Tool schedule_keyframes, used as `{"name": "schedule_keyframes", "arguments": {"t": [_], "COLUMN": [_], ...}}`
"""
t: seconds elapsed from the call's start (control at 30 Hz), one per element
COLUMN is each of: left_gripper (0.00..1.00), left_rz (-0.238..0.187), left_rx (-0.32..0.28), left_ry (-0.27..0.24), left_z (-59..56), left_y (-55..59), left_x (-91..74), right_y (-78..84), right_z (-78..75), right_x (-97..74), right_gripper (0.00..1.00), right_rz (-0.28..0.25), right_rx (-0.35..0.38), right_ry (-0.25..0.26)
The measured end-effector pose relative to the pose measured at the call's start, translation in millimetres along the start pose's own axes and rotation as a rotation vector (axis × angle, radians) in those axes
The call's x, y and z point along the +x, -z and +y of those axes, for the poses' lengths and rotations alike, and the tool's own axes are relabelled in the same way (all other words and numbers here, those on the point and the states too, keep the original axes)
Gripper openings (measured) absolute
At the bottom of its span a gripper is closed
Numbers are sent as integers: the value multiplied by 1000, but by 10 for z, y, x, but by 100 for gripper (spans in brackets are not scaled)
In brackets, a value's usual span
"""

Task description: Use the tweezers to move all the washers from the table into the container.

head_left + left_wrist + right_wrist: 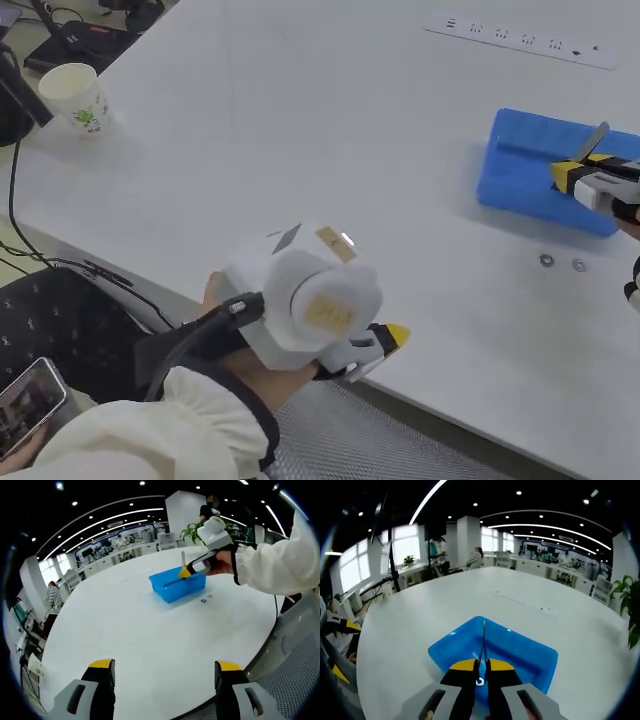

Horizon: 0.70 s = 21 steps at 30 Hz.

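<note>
Tweezers [483,640] pinched in my right gripper [481,666], jaws pressed almost together on the handle end, tips pointing forward over the blue container [525,652]. I cannot tell if the tips carry anything (too thin and blurred). In the head view the right gripper [572,176] hangs at the right edge over the blue container [520,175], with the tweezers [595,140] angled up and away from me. One washer [546,260] and a second washer [578,265] lie flat on the white desk [300,130], just beside each other, near the container's near side but not touching it. The left gripper view has the same pair as small specks, washer [204,600] and second washer [209,596], on the desk [125,630] just in front of the blue container [175,587], and the right gripper [187,572] over that container with the tweezers [183,559] sticking up. My left gripper [385,340] sits low at the near edge of the desk, well apart from the container. In its own view the left gripper [165,675] has jaws spread wide, nothing between them. A paper cup [78,95] stands upright at the far left of the desk and a power strip [525,40] lies along the far side. A phone [30,405] is at bottom left, off the desk.
</note>
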State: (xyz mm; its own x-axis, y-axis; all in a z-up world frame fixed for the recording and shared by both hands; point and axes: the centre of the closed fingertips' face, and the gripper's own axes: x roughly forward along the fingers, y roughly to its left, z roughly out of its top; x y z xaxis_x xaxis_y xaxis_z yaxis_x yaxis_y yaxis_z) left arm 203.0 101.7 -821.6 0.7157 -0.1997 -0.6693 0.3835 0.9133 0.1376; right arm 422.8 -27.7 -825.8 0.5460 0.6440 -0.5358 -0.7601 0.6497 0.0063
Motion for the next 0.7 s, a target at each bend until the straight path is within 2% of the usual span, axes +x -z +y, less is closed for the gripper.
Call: {"name": "schedule_keyframes", "arguments": {"t": [0.4,0.7], "left_gripper": [83,83], "left_rz": [-15,-26], "left_rx": [2,-1], "left_ry": [-6,-13], "left_z": [7,22], "left_y": [-29,-47], "left_x": [-12,-15], "right_y": [-172,-227], "right_z": [118,239], "right_x": [-301,-481], "right_gripper": [4,4], "right_rz": [-55,-71], "right_rx": [-19,-28], "right_ry": [18,25]}}
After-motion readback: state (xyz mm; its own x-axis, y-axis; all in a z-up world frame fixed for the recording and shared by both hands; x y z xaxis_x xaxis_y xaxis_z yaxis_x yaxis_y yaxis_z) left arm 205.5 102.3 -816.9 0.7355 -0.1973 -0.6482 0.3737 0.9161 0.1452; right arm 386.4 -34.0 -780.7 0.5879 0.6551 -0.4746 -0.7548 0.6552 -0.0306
